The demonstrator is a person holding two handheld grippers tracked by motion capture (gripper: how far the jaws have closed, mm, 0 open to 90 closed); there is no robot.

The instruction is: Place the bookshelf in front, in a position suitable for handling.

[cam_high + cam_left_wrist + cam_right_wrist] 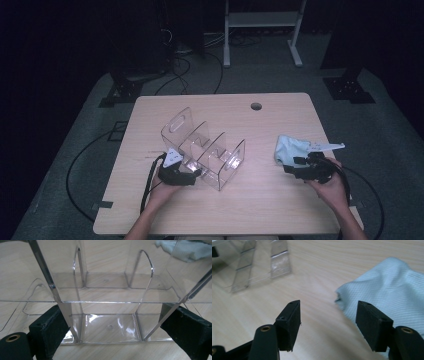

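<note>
The pale wooden desk point(280, 195) fills mid-frame; at its centre stands a clear acrylic organizer point(207, 150), its compartments empty; the left hand-held gripper point(110, 326) straddles one section, touching its walls; right of centre lies a ribbed light-blue cloth point(291, 149); the right hand-held gripper point(328, 323) gapes empty beside it.

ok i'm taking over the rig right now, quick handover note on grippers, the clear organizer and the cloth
Left gripper: jaws straddle the near end of the clear organizer; contact unclear.
Right gripper: open, nothing between the jaws, beside the light blue cloth.
Organizer stands mid-table; cloth lies crumpled to its right.
Done: organizer reached.
Left: probably pick up the cloth and wipe the organizer.
</note>
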